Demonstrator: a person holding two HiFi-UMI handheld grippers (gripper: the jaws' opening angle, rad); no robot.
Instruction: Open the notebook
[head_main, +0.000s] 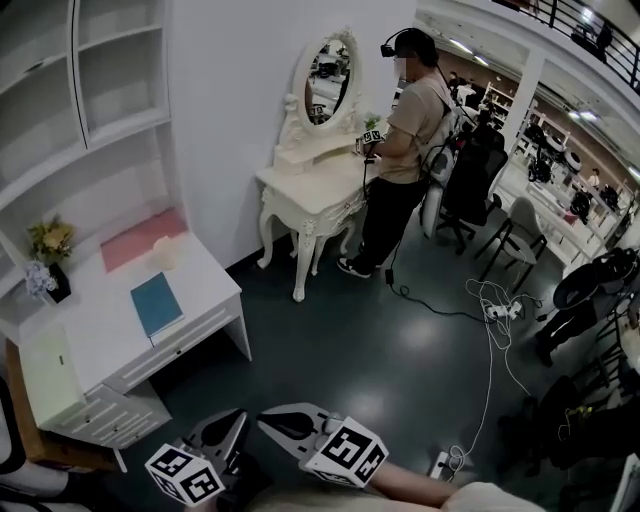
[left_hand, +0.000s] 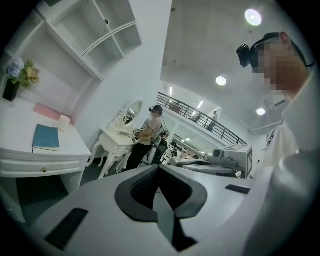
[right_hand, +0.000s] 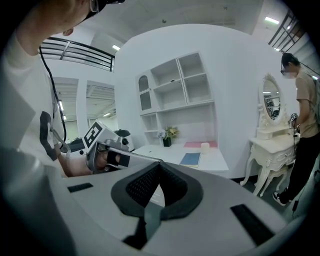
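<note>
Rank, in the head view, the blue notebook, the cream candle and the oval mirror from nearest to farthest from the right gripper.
1. Blue notebook, at the front of the white desk, up-left of the right gripper.
2. Cream candle, farther back on that desk.
3. Oval mirror, on the dressing table across the floor.

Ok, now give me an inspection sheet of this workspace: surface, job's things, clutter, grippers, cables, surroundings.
Surface: white desk, with shelves above it.
Job's things: blue notebook, closed, lying flat near the desk's front edge.
Clutter: flowers in a dark vase at the desk's back left; pink sheet and small pale pot at the back.
Grippers: left gripper and right gripper both shut, empty, off the desk.
Cables: white cable and power strip loose on the floor.
Surroundings: another person standing at a white dressing table with an oval mirror; office chair beyond.
</note>
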